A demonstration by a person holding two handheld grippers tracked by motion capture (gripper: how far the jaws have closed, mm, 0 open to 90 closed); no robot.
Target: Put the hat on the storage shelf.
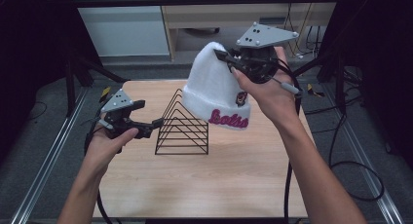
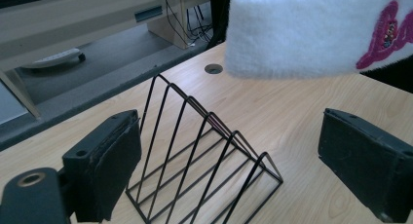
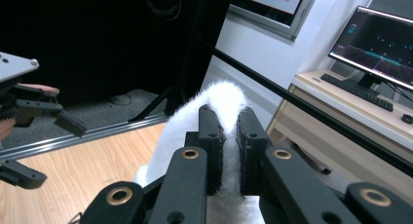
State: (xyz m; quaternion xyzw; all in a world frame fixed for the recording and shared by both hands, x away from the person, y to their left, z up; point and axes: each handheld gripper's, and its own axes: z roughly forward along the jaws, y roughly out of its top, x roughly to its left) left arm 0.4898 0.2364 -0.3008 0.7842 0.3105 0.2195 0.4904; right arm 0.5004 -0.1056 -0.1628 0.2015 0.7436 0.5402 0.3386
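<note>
Right gripper (image 1: 225, 57): jaws pinched tight on the crown of the white knit hat (image 1: 214, 90), which hangs from them in the air; the right gripper view shows the fabric squeezed between the two pads.
Left gripper (image 1: 157, 122): jaws spread wide with nothing between them, held low at the left end of the black wire rack (image 1: 182, 129).
Hat position: above and just right of the rack, cuff downward with pink lettering facing the person, clear of the table (image 1: 204, 185).
Key relation: the rack's ridge runs away from the person; the hat's open cuff sits above its near right side, so the right hand is nearer the drop.
Hard to tell: whether the cuff brushes the wires; the hat's far side is hidden.
</note>
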